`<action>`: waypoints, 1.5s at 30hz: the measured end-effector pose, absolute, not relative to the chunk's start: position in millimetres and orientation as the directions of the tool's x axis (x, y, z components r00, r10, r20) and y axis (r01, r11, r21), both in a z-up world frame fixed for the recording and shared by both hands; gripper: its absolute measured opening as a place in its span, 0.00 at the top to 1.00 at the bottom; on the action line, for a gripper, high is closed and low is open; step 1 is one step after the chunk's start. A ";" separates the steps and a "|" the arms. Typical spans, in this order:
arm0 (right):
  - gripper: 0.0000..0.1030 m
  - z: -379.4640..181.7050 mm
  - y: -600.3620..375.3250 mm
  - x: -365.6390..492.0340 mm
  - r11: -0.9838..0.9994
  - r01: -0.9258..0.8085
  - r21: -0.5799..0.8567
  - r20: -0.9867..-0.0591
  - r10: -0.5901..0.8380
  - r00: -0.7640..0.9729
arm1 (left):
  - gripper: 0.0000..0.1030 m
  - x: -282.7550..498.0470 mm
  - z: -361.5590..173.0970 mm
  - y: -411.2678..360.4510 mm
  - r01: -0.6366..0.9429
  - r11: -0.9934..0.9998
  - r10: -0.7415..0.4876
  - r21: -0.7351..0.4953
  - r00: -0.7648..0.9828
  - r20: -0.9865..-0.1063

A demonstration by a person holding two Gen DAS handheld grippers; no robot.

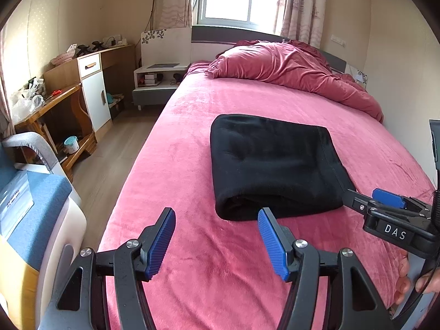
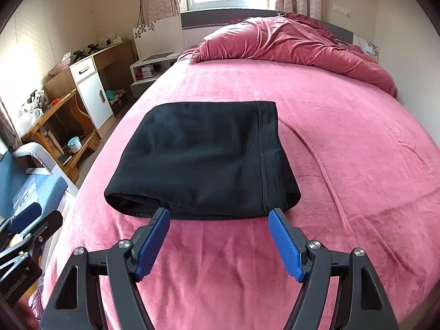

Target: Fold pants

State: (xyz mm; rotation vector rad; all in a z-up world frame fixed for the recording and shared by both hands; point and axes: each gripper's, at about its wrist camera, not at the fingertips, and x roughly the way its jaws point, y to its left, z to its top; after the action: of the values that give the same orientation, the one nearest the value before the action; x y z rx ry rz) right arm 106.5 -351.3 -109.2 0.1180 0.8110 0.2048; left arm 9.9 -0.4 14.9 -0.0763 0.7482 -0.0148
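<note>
The black pants lie folded into a compact, layered rectangle mid-bed on the pink blanket, rolled edge toward you. Folding appears complete; at most a tidy remains. Your right gripper sits at the bundle's 6 o'clock, released and empty. Your left gripper, toward 7 o'clock, is likewise released, holding nothing.

Both wrist views face down the bed, sharing it.
</note>
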 end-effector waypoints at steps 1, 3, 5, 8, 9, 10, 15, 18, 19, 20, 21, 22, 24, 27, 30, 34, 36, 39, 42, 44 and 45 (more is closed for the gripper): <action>0.27 -109.4 -351.4 105.9 0.973 -0.137 0.183 -0.707 0.227 0.670 | 0.38 9.9 14.8 -0.5 -0.013 0.997 -0.042 -0.075 0.733 -0.679; 0.27 -109.4 -350.3 103.4 0.974 -0.136 0.184 -0.706 0.227 0.671 | 0.38 8.2 15.7 -0.9 -0.012 0.997 -0.043 -0.077 0.735 -0.676; 0.27 -109.2 -349.2 101.6 0.973 -0.139 0.183 -0.706 0.228 0.671 | 0.38 6.5 16.1 -1.4 -0.011 0.997 -0.041 -0.073 0.737 -0.674; 0.27 -109.8 -348.1 99.5 0.973 -0.141 0.184 -0.707 0.231 0.669 | 0.38 5.4 17.6 -0.3 -0.012 0.997 -0.042 -0.076 0.740 -0.671; 0.27 -109.8 -348.0 99.0 0.973 -0.141 0.185 -0.707 0.231 0.668 | 0.38 4.9 17.6 -0.1 -0.014 0.997 -0.041 -0.076 0.740 -0.671; 0.27 -109.8 -348.0 98.5 0.973 -0.140 0.186 -0.707 0.231 0.668 | 0.38 4.6 17.5 -0.1 -0.015 0.997 -0.040 -0.076 0.739 -0.673; 0.26 -110.7 -347.7 97.8 0.972 -0.140 0.187 -0.708 0.233 0.667 | 0.32 2.7 19.9 2.3 -0.017 0.997 -0.039 -0.078 0.744 -0.667; 0.26 -111.6 -347.7 97.3 0.971 -0.140 0.191 -0.709 0.236 0.665 | 0.31 2.6 20.6 3.1 -0.024 0.997 -0.030 -0.072 0.744 -0.667; 0.26 -111.9 -347.7 97.2 0.971 -0.141 0.191 -0.709 0.236 0.664 | 0.31 2.8 20.3 3.4 -0.030 0.997 -0.024 -0.069 0.743 -0.669; 0.26 -111.6 -347.9 97.4 0.971 -0.141 0.191 -0.709 0.236 0.664 | 0.31 3.2 19.8 3.7 -0.032 0.997 -0.022 -0.068 0.741 -0.671; 0.26 -111.9 -347.8 97.0 0.972 -0.141 0.190 -0.709 0.235 0.665 | 0.31 3.7 19.1 4.1 -0.038 0.997 -0.015 -0.064 0.739 -0.674; 0.25 -111.9 -347.8 96.8 0.972 -0.141 0.190 -0.708 0.235 0.666 | 0.31 4.1 18.4 4.6 -0.042 0.997 -0.010 -0.060 0.737 -0.676; 0.25 -112.0 -347.8 97.0 0.971 -0.143 0.192 -0.708 0.238 0.665 | 0.31 4.3 16.9 6.1 -0.045 0.997 -0.009 -0.062 0.733 -0.680; 0.25 -114.0 -347.7 97.1 0.971 -0.146 0.190 -0.710 0.239 0.663 | 0.31 3.4 16.1 6.7 -0.046 0.997 -0.011 -0.067 0.733 -0.680; 0.25 -114.8 -347.0 96.4 0.970 -0.148 0.193 -0.710 0.242 0.661 | 0.31 2.2 16.1 6.3 -0.051 0.997 -0.001 -0.058 0.736 -0.677; 0.25 -115.7 -347.0 95.0 0.970 -0.147 0.193 -0.708 0.242 0.664 | 0.31 1.5 15.3 5.8 -0.054 0.998 0.009 -0.045 0.736 -0.677; 0.25 -116.2 -347.5 94.0 0.971 -0.146 0.190 -0.706 0.238 0.667 | 0.31 1.2 15.0 5.6 -0.050 0.998 0.006 -0.045 0.735 -0.678; 0.25 -116.6 -348.9 93.4 0.971 -0.142 0.192 -0.706 0.237 0.667 | 0.31 0.2 15.6 5.4 -0.048 0.998 0.008 -0.041 0.737 -0.676; 0.25 -115.1 -349.0 92.4 0.971 -0.140 0.192 -0.706 0.236 0.668 | 0.31 -0.4 16.0 4.7 -0.046 0.998 0.005 -0.043 0.737 -0.676; 0.24 -114.2 -349.5 92.2 0.971 -0.141 0.191 -0.706 0.235 0.668 | 0.31 -0.8 16.3 4.7 -0.045 0.998 0.004 -0.043 0.737 -0.676; 0.24 -114.1 -349.7 92.1 0.972 -0.141 0.190 -0.706 0.235 0.669 | 0.31 -0.9 16.4 4.5 -0.045 0.998 0.003 -0.044 0.737 -0.676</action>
State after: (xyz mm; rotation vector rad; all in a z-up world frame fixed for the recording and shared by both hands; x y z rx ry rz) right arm 92.1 -349.7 -114.1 0.1232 0.8116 0.2122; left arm -0.9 4.5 16.4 -0.0587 0.7417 0.0264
